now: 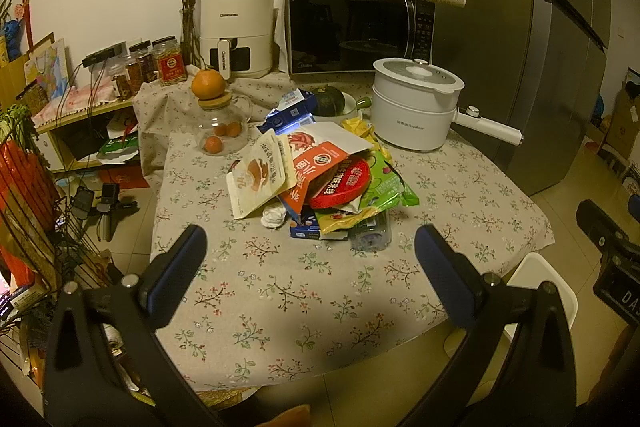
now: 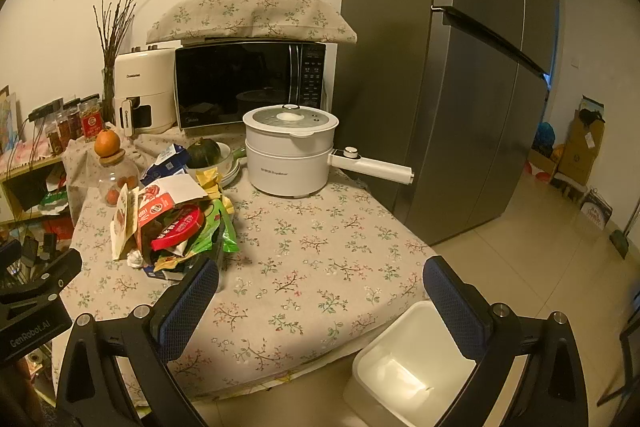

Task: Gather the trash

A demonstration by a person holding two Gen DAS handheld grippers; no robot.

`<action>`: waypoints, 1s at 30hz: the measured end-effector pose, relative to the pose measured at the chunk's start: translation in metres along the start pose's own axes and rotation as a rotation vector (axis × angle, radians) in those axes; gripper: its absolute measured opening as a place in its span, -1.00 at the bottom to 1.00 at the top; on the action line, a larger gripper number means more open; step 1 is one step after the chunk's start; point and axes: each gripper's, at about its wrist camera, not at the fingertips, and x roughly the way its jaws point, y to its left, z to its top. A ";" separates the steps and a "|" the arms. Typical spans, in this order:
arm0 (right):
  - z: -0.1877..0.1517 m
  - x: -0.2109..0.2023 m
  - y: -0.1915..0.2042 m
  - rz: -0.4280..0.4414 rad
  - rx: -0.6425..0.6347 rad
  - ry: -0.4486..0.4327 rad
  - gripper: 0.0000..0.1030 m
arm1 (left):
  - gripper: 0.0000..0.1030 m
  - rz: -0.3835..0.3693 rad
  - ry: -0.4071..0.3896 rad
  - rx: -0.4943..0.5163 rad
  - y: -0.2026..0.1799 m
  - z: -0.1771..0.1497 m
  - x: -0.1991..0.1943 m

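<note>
A heap of trash point(image 1: 320, 175) lies mid-table: snack wrappers, a red round lid point(image 1: 340, 187), a crumpled white tissue point(image 1: 274, 215), a clear plastic bottle point(image 1: 372, 233) and a blue carton. The same heap point(image 2: 176, 223) appears at the left in the right wrist view. My left gripper point(image 1: 310, 247) hangs open just in front of the heap, nothing between its fingers. My right gripper point(image 2: 320, 283) is open over the table's near right edge, holding nothing. A white bin point(image 2: 404, 367) stands on the floor below the table corner, and its rim point(image 1: 536, 275) shows in the left wrist view.
On the floral tablecloth point(image 1: 280, 291) stand a white electric pot point(image 1: 416, 103) with a long handle, a glass jar point(image 1: 218, 131) topped by an orange, a green squash point(image 1: 328, 99), an air fryer point(image 1: 236, 31) and a microwave point(image 1: 356, 31). A fridge point(image 2: 460, 87) rises to the right; cluttered shelves sit left.
</note>
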 end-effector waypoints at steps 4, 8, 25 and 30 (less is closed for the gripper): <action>0.000 0.000 0.000 0.000 -0.002 0.000 1.00 | 1.00 0.000 0.001 0.002 0.000 0.000 0.001; -0.002 0.001 0.000 0.000 -0.004 0.002 1.00 | 1.00 0.001 0.003 -0.003 0.001 0.000 0.001; 0.011 0.006 0.020 0.022 -0.096 0.002 1.00 | 1.00 0.012 0.023 0.002 0.005 0.004 0.011; 0.024 0.014 0.023 0.056 -0.129 -0.011 1.00 | 1.00 -0.067 -0.006 0.051 0.008 0.012 0.019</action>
